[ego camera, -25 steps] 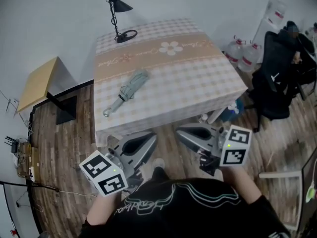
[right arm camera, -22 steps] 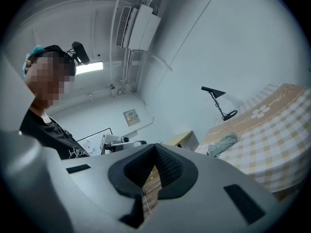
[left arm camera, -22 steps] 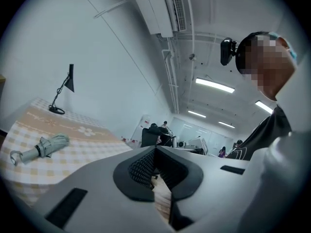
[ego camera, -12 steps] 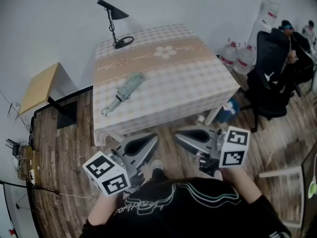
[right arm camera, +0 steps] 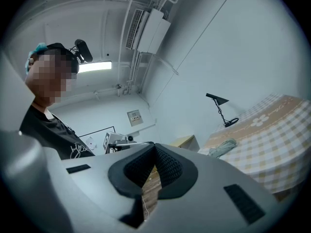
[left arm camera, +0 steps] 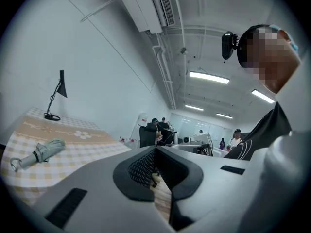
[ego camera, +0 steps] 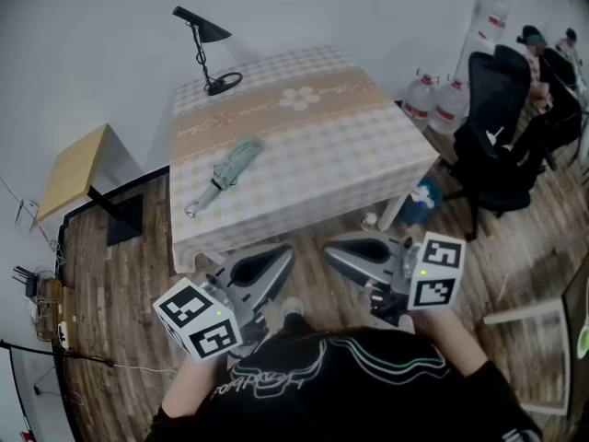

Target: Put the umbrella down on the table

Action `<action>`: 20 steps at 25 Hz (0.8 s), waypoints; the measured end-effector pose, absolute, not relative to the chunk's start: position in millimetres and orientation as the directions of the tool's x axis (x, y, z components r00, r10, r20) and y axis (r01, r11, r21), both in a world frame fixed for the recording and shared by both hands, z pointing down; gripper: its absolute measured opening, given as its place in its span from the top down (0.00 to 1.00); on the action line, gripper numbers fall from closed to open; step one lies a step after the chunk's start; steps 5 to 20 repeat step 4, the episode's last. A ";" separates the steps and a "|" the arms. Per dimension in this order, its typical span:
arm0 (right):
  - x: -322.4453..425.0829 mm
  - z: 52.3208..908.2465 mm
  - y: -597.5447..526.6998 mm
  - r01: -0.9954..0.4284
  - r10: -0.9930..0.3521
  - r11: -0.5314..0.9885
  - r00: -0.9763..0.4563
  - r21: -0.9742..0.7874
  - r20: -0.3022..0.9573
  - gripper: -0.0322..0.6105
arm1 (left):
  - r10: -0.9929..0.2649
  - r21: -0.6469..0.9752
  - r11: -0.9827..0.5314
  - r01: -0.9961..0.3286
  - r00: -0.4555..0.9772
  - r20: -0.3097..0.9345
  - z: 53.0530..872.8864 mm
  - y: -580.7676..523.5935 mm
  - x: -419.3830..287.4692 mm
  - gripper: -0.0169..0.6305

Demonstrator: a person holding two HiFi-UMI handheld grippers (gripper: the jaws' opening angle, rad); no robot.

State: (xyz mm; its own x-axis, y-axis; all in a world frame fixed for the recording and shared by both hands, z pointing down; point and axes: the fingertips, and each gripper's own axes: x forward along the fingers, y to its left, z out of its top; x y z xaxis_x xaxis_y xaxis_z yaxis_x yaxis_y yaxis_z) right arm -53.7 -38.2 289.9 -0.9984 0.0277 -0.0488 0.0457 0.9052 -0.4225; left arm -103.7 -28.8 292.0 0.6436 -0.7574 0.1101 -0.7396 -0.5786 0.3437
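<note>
**Umbrella at rest on the counter, both claws closed and empty**

A wood-plank floor (ego camera: 120,274) spreads under a square counter (ego camera: 340,155) draped in a checked cloth with a tan band and a flower print. To its right stands a black office chair (ego camera: 492,145), and to its left, apart from it, a small wooden side table (ego camera: 74,166). The person, in a black shirt (ego camera: 322,385), stands on the floor short of the counter's near edge, with both arms drawn in close to the body.

The left claw (ego camera: 285,250) and the right claw (ego camera: 329,247) are held side by side at roughly level pitch. Their tips angle in towards each other and point at the counter, and both hang over the floor, well apart from the cloth. Each claw's own view shows its two jaws meeting at the tips with nothing between them; only floor shows through the gap behind the tips. The marker cubes sit at the rear, the left cube (ego camera: 196,318) low by the person's left side and the right cube (ego camera: 434,271) out to the right.

A black desk lamp (ego camera: 204,26) stands at the counter's far left corner on a ring-shaped base. Clear water bottles (ego camera: 419,98) cluster on the floor past the far right corner. The folded pale-green umbrella (ego camera: 228,162) lies flat on the left half of the counter, set diagonally, with its hooked handle towards the near left edge.
</note>
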 end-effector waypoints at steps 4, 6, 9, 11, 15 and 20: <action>-49.5 288.1 -37.6 0.041 0.023 0.908 -0.999 -0.417 -0.047 0.93 | -0.750 0.330 -0.591 -0.736 0.652 0.112 290.5 -27.4 -97.7 0.98; -49.5 288.1 -37.6 0.041 0.023 0.908 -0.999 -0.417 -0.047 0.93 | -0.750 0.330 -0.591 -0.736 0.652 0.112 290.5 -27.4 -97.7 0.98; -49.5 288.1 -37.6 0.041 0.023 0.908 -0.999 -0.417 -0.047 0.93 | -0.750 0.330 -0.591 -0.736 0.652 0.112 290.5 -27.4 -97.7 0.98; -49.5 288.1 -37.6 0.041 0.023 0.908 -0.999 -0.417 -0.047 0.93 | -0.750 0.330 -0.591 -0.736 0.652 0.112 290.5 -27.4 -97.7 0.98; -49.5 288.1 -37.6 0.041 0.023 0.908 -0.999 -0.417 -0.047 0.93 | -0.750 0.330 -0.591 -0.736 0.652 0.112 290.5 -27.4 -97.7 0.98; -49.5 288.1 -37.6 0.041 0.023 0.908 -0.999 -0.417 -0.047 0.93 | -0.750 0.330 -0.591 -0.736 0.652 0.112 290.5 -27.4 -97.7 0.98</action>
